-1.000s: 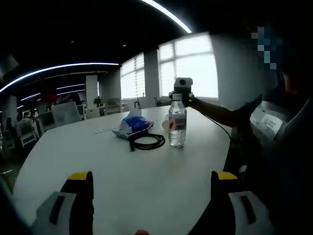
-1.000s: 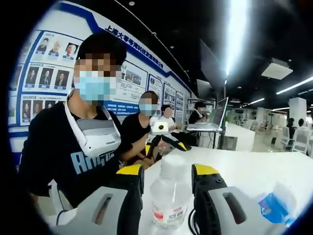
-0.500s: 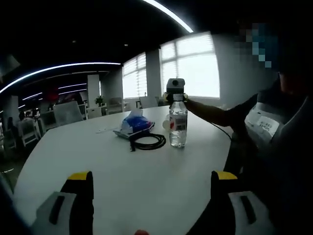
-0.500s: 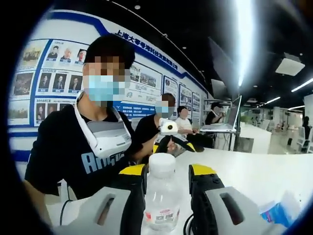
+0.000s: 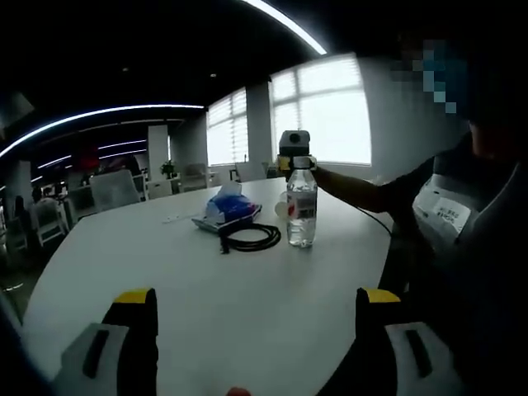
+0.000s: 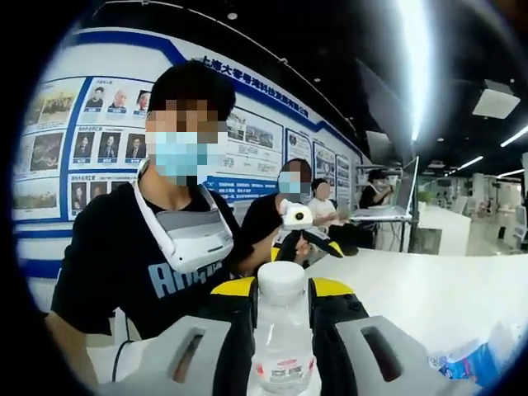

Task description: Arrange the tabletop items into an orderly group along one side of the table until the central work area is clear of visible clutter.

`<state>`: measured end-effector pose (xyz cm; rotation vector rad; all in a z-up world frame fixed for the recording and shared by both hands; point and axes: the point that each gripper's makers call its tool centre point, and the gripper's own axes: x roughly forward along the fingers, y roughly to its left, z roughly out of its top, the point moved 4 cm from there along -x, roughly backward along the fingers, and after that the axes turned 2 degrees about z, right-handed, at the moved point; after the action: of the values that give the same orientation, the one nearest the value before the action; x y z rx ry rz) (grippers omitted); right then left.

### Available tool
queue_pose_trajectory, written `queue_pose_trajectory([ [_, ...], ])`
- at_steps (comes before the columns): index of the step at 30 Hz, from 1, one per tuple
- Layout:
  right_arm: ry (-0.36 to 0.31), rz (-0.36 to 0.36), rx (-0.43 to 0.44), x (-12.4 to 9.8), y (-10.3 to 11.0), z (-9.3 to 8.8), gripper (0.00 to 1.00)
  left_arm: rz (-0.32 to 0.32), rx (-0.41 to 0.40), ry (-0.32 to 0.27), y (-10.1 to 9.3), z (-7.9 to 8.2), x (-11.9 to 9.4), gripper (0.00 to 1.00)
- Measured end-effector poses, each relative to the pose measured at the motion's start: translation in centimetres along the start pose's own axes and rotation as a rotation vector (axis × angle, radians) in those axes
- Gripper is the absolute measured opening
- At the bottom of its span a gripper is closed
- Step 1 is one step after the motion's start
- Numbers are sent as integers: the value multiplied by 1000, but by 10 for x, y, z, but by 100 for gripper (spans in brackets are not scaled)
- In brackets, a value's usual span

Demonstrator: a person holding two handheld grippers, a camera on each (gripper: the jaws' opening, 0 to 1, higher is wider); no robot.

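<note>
Office hall, smooth white oval table (image 5: 206, 305): clear plastic water bottle (image 5: 301, 208) upright, right gripper (image 6: 281, 290) at its neck.
Bottle's long axis vertical; white cap (image 6: 281, 277) sits between the right gripper's yellow-tipped jaws, which press close on either side, so the right is far nearer. Ribbed transparent body, red-and-white label, standing near the table's right edge. Just beside it: coiled black rubbery cable (image 5: 249, 238), then soft blue-and-white tissue pack (image 5: 227, 209). Left gripper (image 5: 256, 299) well apart from the bottle, low over bare table, jaws spread wide, holding nothing.
</note>
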<state>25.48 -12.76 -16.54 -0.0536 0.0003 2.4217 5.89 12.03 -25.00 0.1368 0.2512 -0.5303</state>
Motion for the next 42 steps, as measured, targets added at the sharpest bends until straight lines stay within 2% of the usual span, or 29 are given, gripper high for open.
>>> queue_pose_trajectory([
  [8, 0, -5, 24, -3, -1, 2, 20, -2, -5, 1, 1, -3, 2, 100],
  [22, 19, -39, 6, 5, 3, 2, 18, -7, -4, 5, 1, -5, 1, 100],
  [31, 27, -96, 32, 17, 5, 1, 18, -20, 0, 2, -1, -4, 1, 100],
  [34, 29, -125, 43, 16, 2, 2, 18, -17, 19, 26, -2, -8, 4, 100],
  [37, 44, -148, 38, 20, 4, 3, 18, -30, 10, 10, -3, -7, 2, 100],
  [42, 67, -247, 40, 35, 4, 3, 17, -29, 8, 1, -2, -8, -2, 100],
])
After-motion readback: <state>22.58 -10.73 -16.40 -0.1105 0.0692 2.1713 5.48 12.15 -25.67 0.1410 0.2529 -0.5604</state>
